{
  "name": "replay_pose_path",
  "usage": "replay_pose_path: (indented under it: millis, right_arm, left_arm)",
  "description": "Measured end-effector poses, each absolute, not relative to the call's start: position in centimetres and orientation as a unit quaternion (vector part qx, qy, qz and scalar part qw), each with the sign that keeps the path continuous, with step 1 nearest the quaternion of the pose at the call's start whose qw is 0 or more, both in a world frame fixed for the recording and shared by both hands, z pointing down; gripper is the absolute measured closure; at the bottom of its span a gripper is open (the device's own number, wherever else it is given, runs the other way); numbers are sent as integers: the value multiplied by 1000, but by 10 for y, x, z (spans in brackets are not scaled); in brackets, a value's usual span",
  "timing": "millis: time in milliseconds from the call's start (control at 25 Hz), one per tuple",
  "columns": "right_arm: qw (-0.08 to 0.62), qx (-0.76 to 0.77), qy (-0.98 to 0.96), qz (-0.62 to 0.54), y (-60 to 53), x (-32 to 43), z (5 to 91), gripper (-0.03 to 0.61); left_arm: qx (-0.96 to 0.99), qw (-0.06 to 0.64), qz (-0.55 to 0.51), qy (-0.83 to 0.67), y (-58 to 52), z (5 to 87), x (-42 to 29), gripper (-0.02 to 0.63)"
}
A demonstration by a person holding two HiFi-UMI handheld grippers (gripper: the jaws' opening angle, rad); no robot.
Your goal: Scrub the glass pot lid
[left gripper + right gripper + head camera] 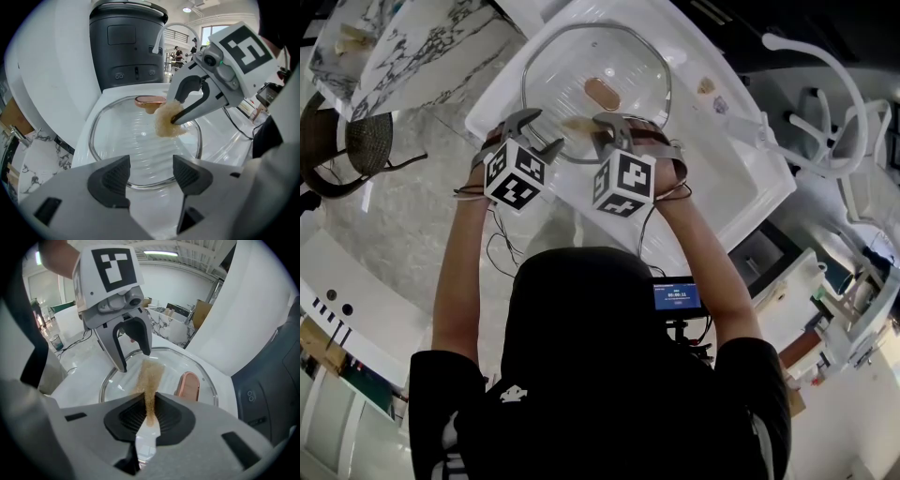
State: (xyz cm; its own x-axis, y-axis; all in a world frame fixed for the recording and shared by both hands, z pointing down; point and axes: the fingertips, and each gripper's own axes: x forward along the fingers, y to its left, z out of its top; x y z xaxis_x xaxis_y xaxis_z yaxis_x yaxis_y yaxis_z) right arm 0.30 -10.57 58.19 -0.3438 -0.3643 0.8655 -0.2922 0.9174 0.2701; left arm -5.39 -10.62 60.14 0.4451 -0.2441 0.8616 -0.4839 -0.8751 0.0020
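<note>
The glass pot lid point(553, 66) lies flat on a white counter, its copper handle point(602, 92) on top. My right gripper point(150, 414) is shut on a tan scrub pad point(151, 376), which hangs over the near part of the lid point(206, 380). In the left gripper view the pad point(168, 123) touches the glass beside the handle point(150, 100). My left gripper point(150, 176) is open, with the lid's near rim point(140, 185) showing between its fingers. In the head view the left gripper point(539, 131) and the right gripper point(609, 127) hover side by side at the lid's near edge.
The white counter point(741, 178) has a raised rim around the lid. A black appliance point(126, 42) stands just behind the lid. A curved white faucet point(825, 66) rises at the right. Left of the counter are a wicker chair point(347, 150) and marble slabs.
</note>
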Motion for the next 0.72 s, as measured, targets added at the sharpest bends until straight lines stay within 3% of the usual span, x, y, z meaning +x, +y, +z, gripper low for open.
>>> replay_pose_path:
  millis: [720]
  right_arm:
    - [553,229,-801,-7,-106,47,588,552]
  left_arm:
    - [840,125,481,-216,-106,602,-55,333]
